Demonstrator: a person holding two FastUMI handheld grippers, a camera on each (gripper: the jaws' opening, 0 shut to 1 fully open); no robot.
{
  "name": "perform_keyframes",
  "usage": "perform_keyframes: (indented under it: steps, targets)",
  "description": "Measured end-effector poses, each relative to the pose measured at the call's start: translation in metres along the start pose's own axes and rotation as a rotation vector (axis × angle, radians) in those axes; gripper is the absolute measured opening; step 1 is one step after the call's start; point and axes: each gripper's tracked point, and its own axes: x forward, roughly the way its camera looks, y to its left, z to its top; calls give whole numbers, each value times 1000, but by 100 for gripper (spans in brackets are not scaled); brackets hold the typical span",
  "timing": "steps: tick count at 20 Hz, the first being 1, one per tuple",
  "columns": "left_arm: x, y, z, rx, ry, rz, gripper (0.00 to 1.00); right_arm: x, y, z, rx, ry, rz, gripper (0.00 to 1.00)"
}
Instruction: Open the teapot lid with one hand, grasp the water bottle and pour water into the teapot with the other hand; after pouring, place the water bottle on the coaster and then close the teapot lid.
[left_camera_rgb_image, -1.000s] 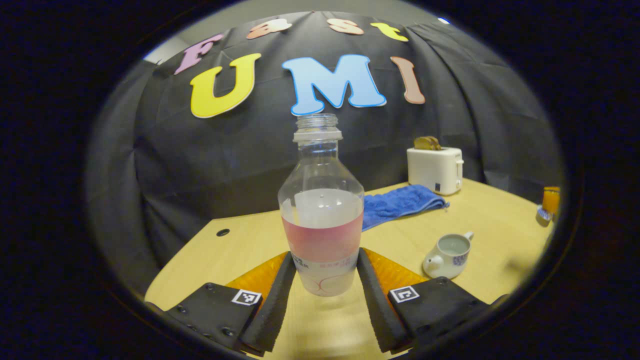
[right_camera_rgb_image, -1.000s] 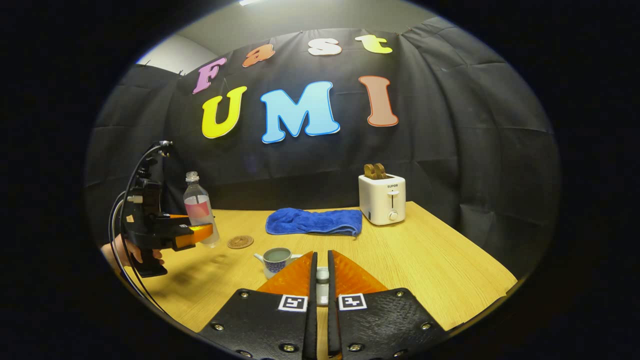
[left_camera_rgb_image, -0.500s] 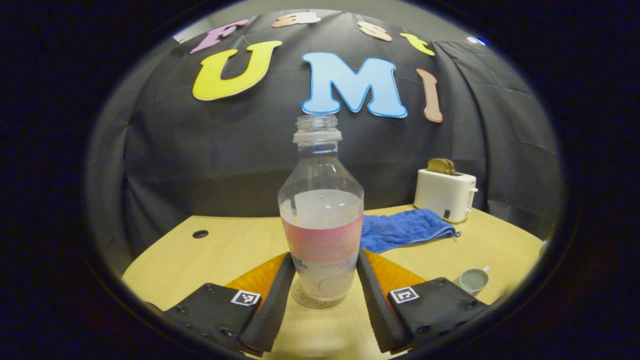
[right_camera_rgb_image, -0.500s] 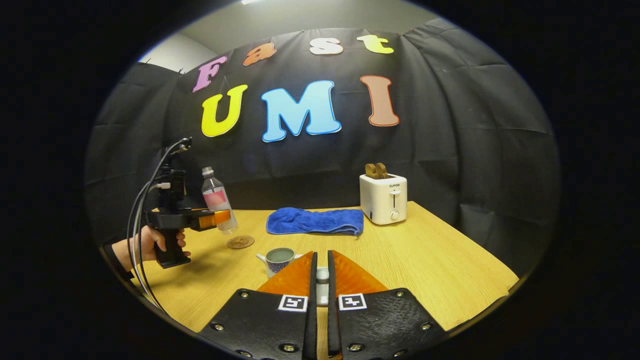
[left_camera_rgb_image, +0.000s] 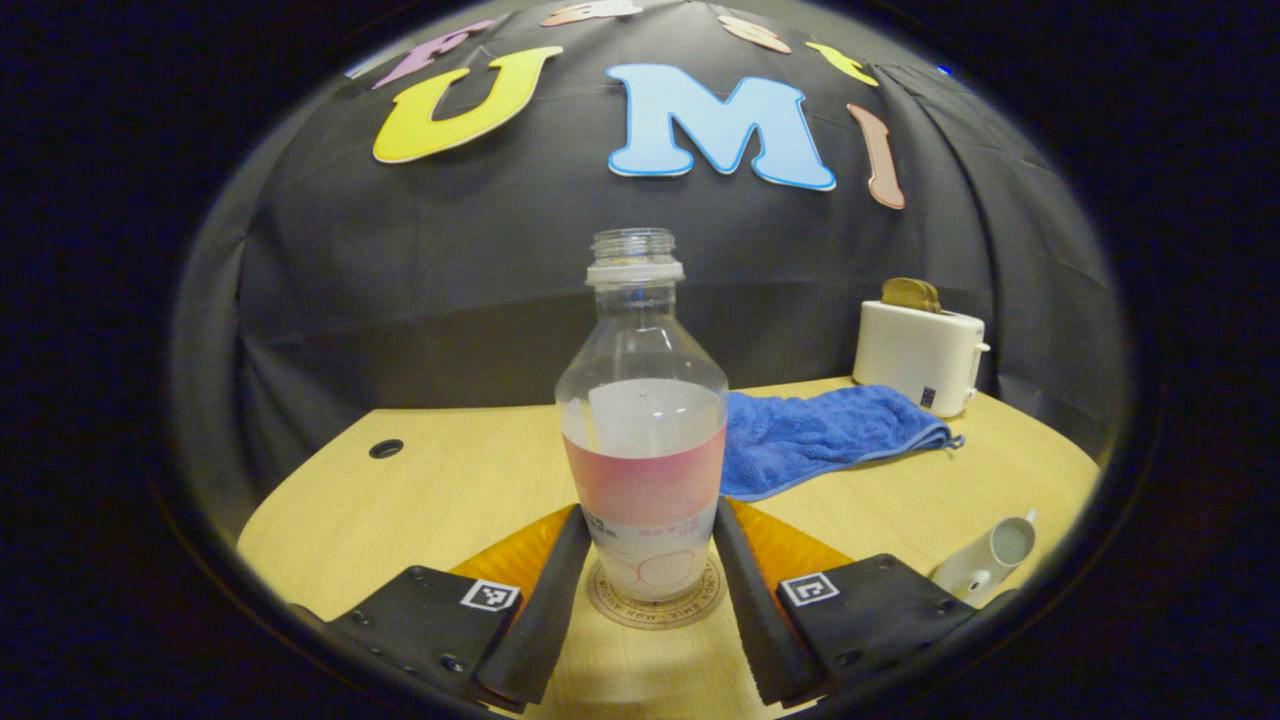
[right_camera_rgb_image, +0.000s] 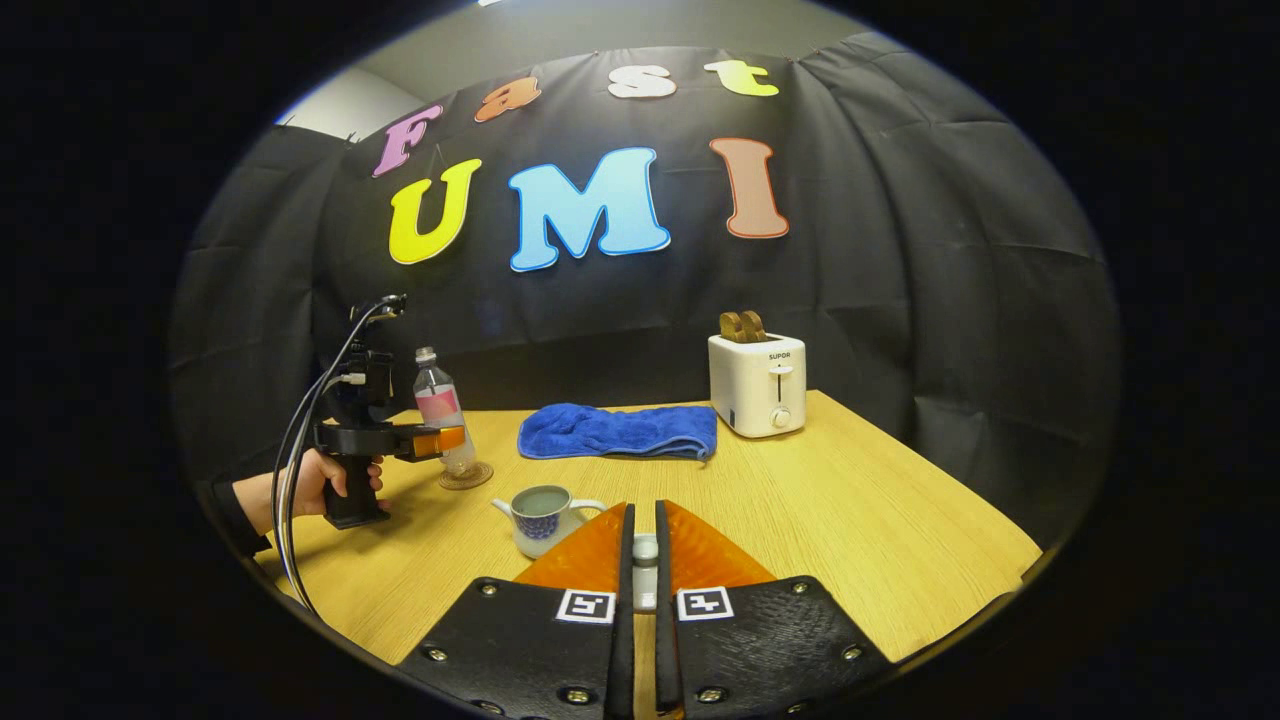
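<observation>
Lowered since a moment ago, the water bottle now stands upright on the round coaster, where earlier it hung above bare wood. Seen from the left gripper view, the left claw stays clamped on the bottle's lower body, one finger pressing each side, while water fills roughly the lower half. A blue towel and a white toaster sit behind on the counter, and the open teapot lies low to the right.

From the right gripper view, the same bottle rests on the coaster at the far left, a hand gripping the tool that holds it. The teapot sits lidless nearer the camera, liquid visible inside. The right claw is pressed together on a small pale piece, likely the teapot lid, held just right of the pot.

Pouring looks finished and the bottle delivered; what remains, by this reckoning, is letting go of it and returning the lid.
</observation>
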Motion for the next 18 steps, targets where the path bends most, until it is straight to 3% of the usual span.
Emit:
perform_keyframes:
  steps: [11,13,18]
  targets:
    - [5,5,-15,-13,34,7,89,4,1,-9,6,13,4,8]
    - [2,2,-19,-18,53,1,100,2,1,-10,8,12,5,8]
    - [-26,14,-13,-43,38,42,100,-1,5,-3,-7,-7,7,8]
